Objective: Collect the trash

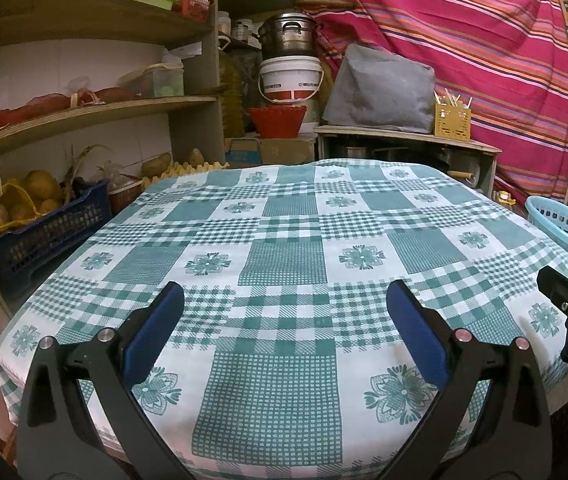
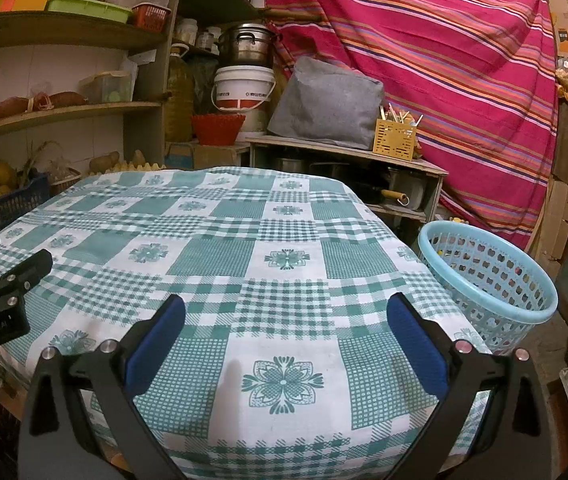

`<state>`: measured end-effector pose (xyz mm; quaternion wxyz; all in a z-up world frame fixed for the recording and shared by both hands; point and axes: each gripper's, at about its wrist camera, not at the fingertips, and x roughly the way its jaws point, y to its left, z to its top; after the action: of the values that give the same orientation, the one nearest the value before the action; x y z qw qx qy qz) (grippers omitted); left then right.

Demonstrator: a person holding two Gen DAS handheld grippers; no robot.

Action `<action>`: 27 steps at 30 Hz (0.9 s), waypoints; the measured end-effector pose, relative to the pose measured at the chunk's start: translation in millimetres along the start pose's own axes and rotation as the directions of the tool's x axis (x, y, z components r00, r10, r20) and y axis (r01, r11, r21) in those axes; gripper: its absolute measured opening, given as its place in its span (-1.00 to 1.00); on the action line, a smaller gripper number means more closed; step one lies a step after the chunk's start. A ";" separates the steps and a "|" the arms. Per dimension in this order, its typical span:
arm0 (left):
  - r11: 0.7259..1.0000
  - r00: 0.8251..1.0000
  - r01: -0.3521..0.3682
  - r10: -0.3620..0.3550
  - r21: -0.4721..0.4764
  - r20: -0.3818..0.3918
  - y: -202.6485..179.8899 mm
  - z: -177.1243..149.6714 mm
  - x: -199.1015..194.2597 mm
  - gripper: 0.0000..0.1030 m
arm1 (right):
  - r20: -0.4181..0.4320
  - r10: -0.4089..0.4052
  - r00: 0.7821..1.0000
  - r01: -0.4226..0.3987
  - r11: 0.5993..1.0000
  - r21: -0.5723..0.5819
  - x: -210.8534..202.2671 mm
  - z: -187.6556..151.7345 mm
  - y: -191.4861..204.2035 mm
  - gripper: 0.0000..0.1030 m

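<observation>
A table with a green-and-white checked cloth (image 1: 284, 248) (image 2: 211, 248) fills both views; I see no trash on it. A light blue perforated basket (image 2: 492, 280) stands on the floor off the table's right side, its rim (image 1: 560, 220) at the right edge of the left wrist view. Small items show through its holes. My left gripper (image 1: 286, 304) is open over the near part of the cloth, nothing between its blue pads. My right gripper (image 2: 286, 312) is open too, over the near right part of the table, left of the basket. Each gripper shows in the other's view.
Wooden shelves (image 1: 83, 112) with boxes and bags run along the left wall. A dark blue crate (image 1: 43, 232) of produce sits left of the table. Behind it stand a low wooden stand (image 2: 344, 160), a white bucket (image 2: 243, 88) under a metal pot, and a striped red cloth (image 2: 424, 60).
</observation>
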<state>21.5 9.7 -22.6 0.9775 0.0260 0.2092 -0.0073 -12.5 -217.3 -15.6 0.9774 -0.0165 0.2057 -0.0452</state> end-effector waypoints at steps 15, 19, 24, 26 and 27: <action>1.000 1.000 -0.012 0.012 -0.005 0.008 -0.1 1.0 -2.6 0.90 | -0.012 -0.011 1.000 0.011 1.000 -0.008 4.3 -2.3 -2.9 0.91; 1.000 1.000 -0.010 0.010 -0.009 0.008 -0.7 0.9 -2.6 0.90 | -0.011 -0.011 1.000 0.011 1.000 -0.011 4.1 -2.2 -2.7 0.91; 1.000 1.000 -0.011 0.011 -0.004 0.009 -0.6 0.7 -2.7 0.90 | -0.013 -0.011 1.000 0.010 1.000 -0.008 4.6 -2.2 -2.5 0.91; 1.000 1.000 -0.011 0.011 -0.004 0.008 -1.0 0.7 -2.8 0.90 | -0.013 -0.009 1.000 0.009 1.000 -0.007 4.7 -2.4 -3.1 0.91; 1.000 1.000 -0.012 0.012 -0.004 0.009 -1.1 0.7 -2.9 0.90 | -0.013 -0.010 1.000 0.009 1.000 -0.008 4.7 -2.4 -3.0 0.91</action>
<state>19.1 8.6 -20.9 0.9785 0.0251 0.2045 -0.0013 -9.5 -220.8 -19.5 0.9758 -0.0210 0.2122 -0.0491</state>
